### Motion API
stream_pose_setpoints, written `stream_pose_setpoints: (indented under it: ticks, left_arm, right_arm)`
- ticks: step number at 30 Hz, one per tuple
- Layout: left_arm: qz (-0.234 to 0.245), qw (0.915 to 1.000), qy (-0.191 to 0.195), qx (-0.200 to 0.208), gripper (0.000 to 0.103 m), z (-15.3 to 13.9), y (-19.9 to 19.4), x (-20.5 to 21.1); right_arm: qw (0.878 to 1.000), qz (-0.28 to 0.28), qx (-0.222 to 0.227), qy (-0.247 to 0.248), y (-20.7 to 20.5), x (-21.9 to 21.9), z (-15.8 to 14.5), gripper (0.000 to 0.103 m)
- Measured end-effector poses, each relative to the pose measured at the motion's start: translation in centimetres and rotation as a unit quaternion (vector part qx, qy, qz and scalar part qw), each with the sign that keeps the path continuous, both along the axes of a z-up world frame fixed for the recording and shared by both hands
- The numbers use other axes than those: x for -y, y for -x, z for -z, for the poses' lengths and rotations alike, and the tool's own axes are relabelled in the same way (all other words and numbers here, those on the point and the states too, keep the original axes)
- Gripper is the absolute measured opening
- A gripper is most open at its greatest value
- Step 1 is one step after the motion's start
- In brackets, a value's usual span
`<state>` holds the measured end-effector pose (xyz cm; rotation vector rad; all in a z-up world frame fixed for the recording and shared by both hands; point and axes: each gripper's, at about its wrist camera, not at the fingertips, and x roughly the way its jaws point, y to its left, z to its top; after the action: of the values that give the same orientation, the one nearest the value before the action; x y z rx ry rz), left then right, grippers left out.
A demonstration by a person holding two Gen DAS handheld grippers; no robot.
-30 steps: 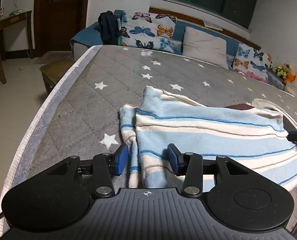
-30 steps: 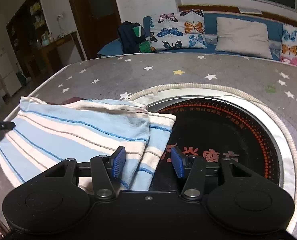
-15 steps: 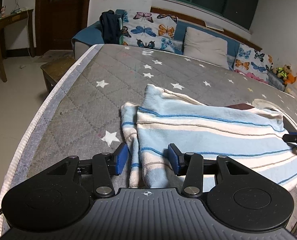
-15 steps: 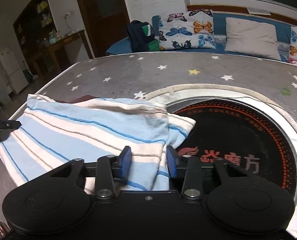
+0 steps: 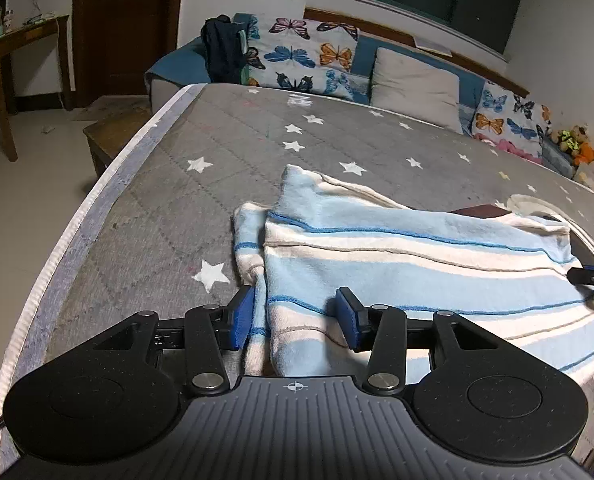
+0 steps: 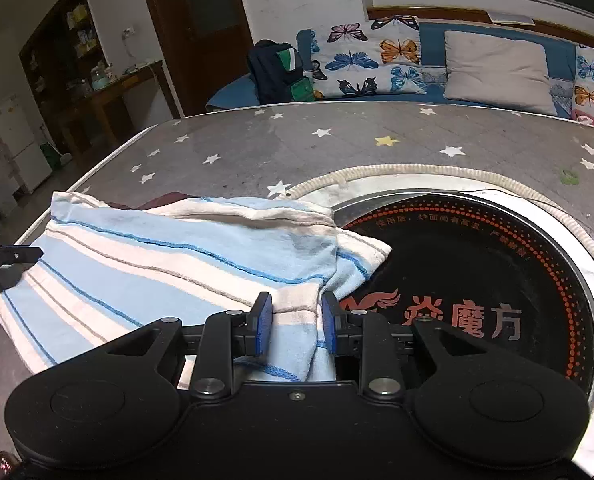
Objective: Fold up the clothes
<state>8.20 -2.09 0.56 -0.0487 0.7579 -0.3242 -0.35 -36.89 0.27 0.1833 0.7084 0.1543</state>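
A light-blue and white striped garment (image 5: 397,256) lies folded on a grey star-patterned table cover (image 5: 217,152). My left gripper (image 5: 295,316) is open, its blue pads on either side of the garment's near left corner. In the right wrist view the same garment (image 6: 169,264) spreads to the left. My right gripper (image 6: 293,322) has narrowed around the bunched near right corner, with cloth filling the gap between its pads; the right gripper's tip also shows in the left wrist view (image 5: 593,276).
A round black induction cooktop (image 6: 497,272) with a metal rim is set into the table to the right of the garment, which partly overlaps it. A sofa with butterfly cushions (image 5: 309,60) stands behind. The table's left edge (image 5: 69,240) drops to the floor.
My right gripper has moved forward and left onto the garment's right corner and its jaws have narrowed around the cloth. My left gripper has edged slightly forward and stayed open.
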Motion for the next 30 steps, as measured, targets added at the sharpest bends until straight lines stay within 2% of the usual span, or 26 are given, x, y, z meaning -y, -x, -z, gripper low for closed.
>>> stream_pose_setpoints:
  ticks: [5,9,13,18,22,30]
  left_arm:
    - [-0.004,1.0000,-0.005,-0.002,0.047,0.0,0.1,0.5]
    - [-0.001,0.9999,-0.012,-0.001,0.039,-0.1,0.3,0.9]
    - [-0.002,0.9999,-0.014,0.001,0.024,-0.3,0.5,1.0]
    - [-0.005,0.9999,-0.008,0.008,0.014,-0.8,0.9,1.0]
    - [-0.006,0.9998,-0.006,0.015,0.013,-1.3,1.4,1.1]
    - [-0.002,0.9986,0.004,0.052,0.012,-4.1,3.3,1.2]
  right_arm:
    - [1.000,0.005,0.005,0.005,0.2,-0.4,0.0,0.027]
    - [1.000,0.006,0.010,0.007,0.4,-0.6,-0.4,0.018]
    - [1.000,0.004,0.016,0.014,0.6,-1.0,-0.9,0.016]
    - [0.999,0.002,0.029,0.024,0.9,-1.4,-1.8,0.015]
    - [0.999,-0.001,0.041,0.029,1.3,-1.8,-2.8,0.015]
    - [0.996,-0.016,0.076,0.051,2.1,-3.4,-5.7,0.015]
